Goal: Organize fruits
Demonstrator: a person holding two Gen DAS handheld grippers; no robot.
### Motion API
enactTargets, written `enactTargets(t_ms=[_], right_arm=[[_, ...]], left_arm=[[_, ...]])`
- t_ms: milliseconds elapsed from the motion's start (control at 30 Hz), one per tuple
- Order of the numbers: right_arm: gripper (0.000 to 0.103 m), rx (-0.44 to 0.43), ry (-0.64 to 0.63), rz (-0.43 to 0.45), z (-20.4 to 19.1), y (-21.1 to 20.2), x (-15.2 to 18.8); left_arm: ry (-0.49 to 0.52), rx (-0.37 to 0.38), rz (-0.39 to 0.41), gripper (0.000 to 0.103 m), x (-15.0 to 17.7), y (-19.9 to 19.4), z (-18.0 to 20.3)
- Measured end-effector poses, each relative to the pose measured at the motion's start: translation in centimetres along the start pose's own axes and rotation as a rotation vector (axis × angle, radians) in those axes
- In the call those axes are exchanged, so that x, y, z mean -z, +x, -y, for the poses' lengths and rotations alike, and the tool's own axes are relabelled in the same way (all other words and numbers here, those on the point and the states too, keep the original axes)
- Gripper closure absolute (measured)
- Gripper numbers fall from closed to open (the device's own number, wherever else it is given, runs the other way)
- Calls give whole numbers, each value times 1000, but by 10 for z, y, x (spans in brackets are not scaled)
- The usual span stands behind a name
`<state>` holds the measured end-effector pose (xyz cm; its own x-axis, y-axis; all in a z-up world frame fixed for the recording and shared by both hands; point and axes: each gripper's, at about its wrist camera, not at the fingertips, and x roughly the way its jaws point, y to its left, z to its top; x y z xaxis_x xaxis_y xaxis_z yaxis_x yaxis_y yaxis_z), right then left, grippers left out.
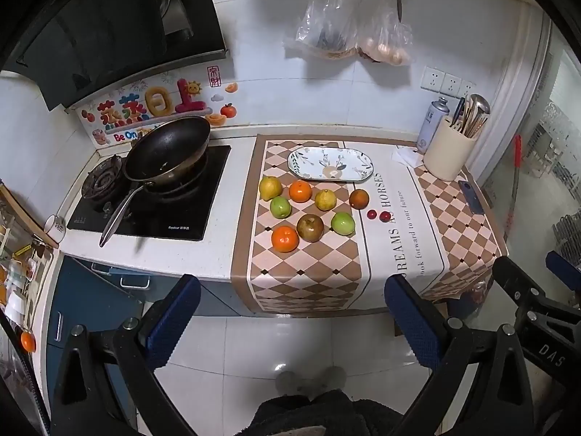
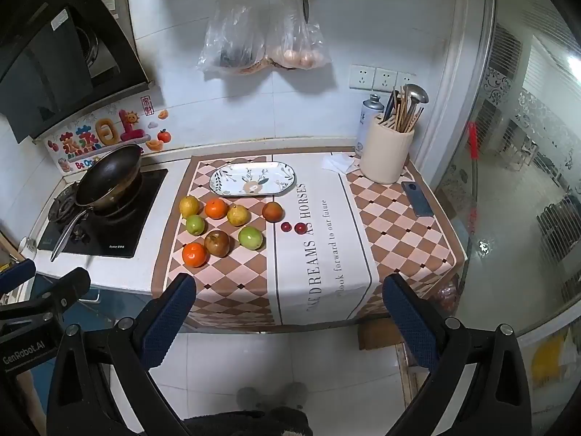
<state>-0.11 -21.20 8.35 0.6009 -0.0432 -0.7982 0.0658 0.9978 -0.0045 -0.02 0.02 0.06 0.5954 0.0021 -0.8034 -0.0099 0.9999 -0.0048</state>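
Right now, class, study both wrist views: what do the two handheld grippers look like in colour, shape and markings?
The left gripper and the right gripper match: black angular frames with silver bolts, each carrying two fingers with dark blue ribbed pads. Seen from the other view, the right one bears "DAS" lettering, the left "GenRobot.AI".

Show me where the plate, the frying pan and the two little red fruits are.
plate [image 2: 232, 178]: right wrist view, bare left part.
frying pan [image 1: 169, 149]: left wrist view, dark inside.
two little red fruits [image 2: 286, 226]: right wrist view, the left one.
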Motion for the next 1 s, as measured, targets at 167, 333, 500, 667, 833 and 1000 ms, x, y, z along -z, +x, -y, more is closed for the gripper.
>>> enactTargets(t_ms=[167,333,500,667,833,1000], right_arm=[[0,-5,7,-5,1,0,0],[0,-6,7,-15,1,1,-1],[0,-5,8,-13,2,-2,0],[0,-9,6,-9,1,-3,3],[0,-10,9,-2,-1,-4,6],[0,-15,14,-2,-4,-9,1]], left_arm=[[8,-9,-1,0,0,0,1],[5,-11,1,0,0,-4,-2],[0,-12,3,0,-1,-4,0],[-1,-12,4,0,-2,-5,0],[-1,-13,5,0,-3,-5,0],[1,-11,8,0,-4,-6,0]])
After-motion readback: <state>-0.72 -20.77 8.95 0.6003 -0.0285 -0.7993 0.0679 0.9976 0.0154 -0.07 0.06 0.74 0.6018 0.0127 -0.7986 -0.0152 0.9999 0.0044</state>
